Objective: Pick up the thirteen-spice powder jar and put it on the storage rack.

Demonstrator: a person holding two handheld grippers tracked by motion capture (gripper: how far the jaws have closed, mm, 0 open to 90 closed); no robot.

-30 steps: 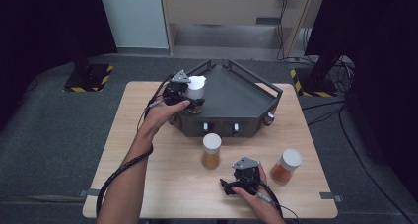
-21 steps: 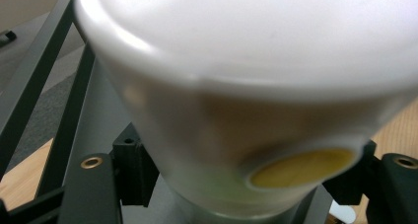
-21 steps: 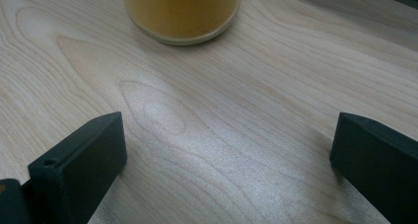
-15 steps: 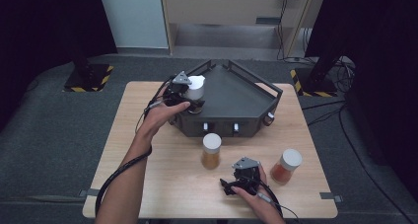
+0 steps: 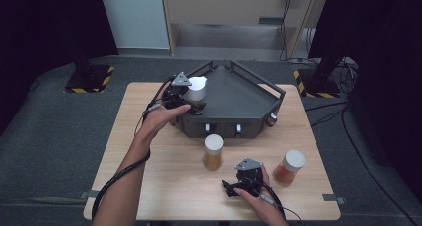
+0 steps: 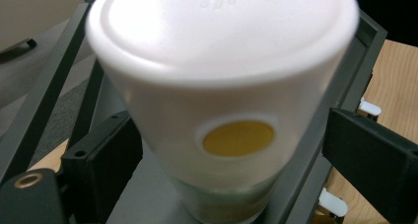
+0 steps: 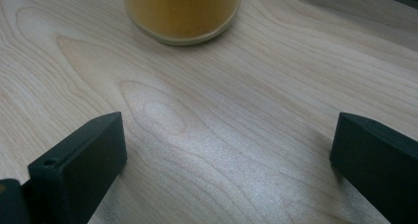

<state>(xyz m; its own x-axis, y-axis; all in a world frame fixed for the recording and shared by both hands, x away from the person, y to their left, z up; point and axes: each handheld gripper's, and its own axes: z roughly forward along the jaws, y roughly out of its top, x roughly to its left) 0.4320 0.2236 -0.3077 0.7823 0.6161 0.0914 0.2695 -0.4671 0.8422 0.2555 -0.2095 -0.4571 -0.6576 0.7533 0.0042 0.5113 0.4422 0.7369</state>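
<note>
Wooden table [image 5: 149,151] carries a dark tray [image 5: 239,99]; at the tray's left corner stands a white-capped jar [image 5: 197,89]. Left gripper [image 5: 185,97] jaws have just been opening, jar between them, released. Right gripper [image 5: 238,182], below the tray, gapes unladen.

The person's forearms are bare, with no sleeve showing on either. Each hand carries a compact black two-jaw gripper: the left gripper [image 5: 185,92] and the right gripper [image 5: 242,180] both wear a small grey three-cornered plate on top. A thin black cable trails from each, the left one looping along the forearm toward the elbow, the right one running back over the wrist.

Seen from the gripper views, the jaws are blocky, matte black plastic with flat inner faces and squared ends. The left gripper's near jaw carries small round holes and, lower on the body, a brass-coloured ringed insert. The right gripper's near jaw has one small round hole.
</note>
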